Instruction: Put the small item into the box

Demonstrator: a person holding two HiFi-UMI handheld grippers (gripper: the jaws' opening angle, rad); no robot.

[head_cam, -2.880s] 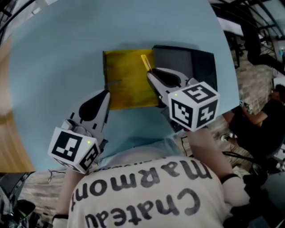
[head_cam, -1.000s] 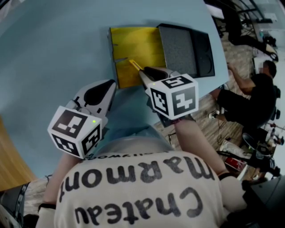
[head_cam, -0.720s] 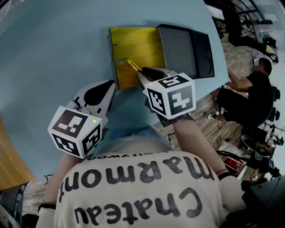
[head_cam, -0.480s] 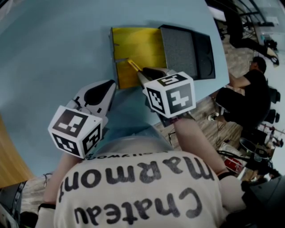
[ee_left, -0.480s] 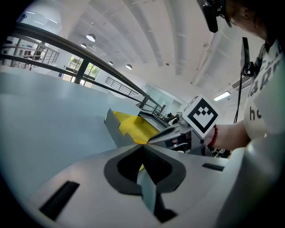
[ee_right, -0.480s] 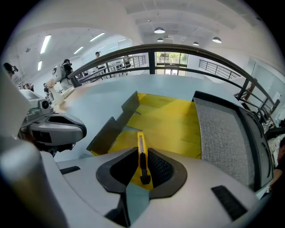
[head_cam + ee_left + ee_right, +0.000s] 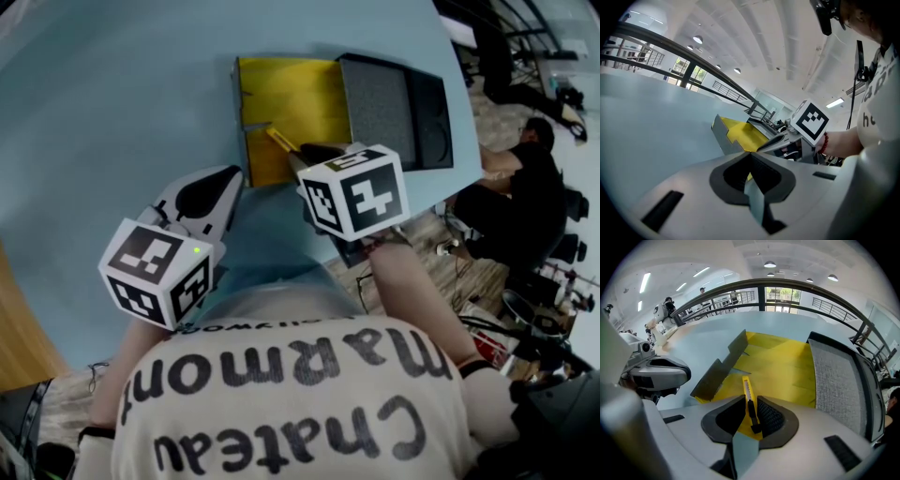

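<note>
Principally, one small item, a yellow utility knife [image 7: 746, 389] with a black slider, was recorded in transit and not yet deposited. Right gripper [image 7: 302, 153]: jaws clenched on the knife's rear part, the black slider lying between the pads. Left gripper [image 7: 750, 153]: jaws pressed together with nothing in them, held low over the pale blue surface [image 7: 112, 94], short of the box and left of the right jaws. Box [image 7: 787, 369]: open, yellow inside, lying directly ahead of the right jaws, with a grey notched wall [image 7: 723, 364] ahead and to their left. Lid [image 7: 836, 380]: dark, lined with grey foam, lying open ahead and to the right of the same jaws. Position of item: front end projecting beyond the jaw tips over the near part of the yellow floor, close by the notched wall; whether it touched the floor could not be told. Orientation: long axis in line with the jaws, front end pointing away from the holder into the box, slanting slightly leftward in the head view. Status, as judged: pick-up and carry complete. Outstanding: lowering the knife to the yellow floor, opening the jaws and withdrawing.
</note>
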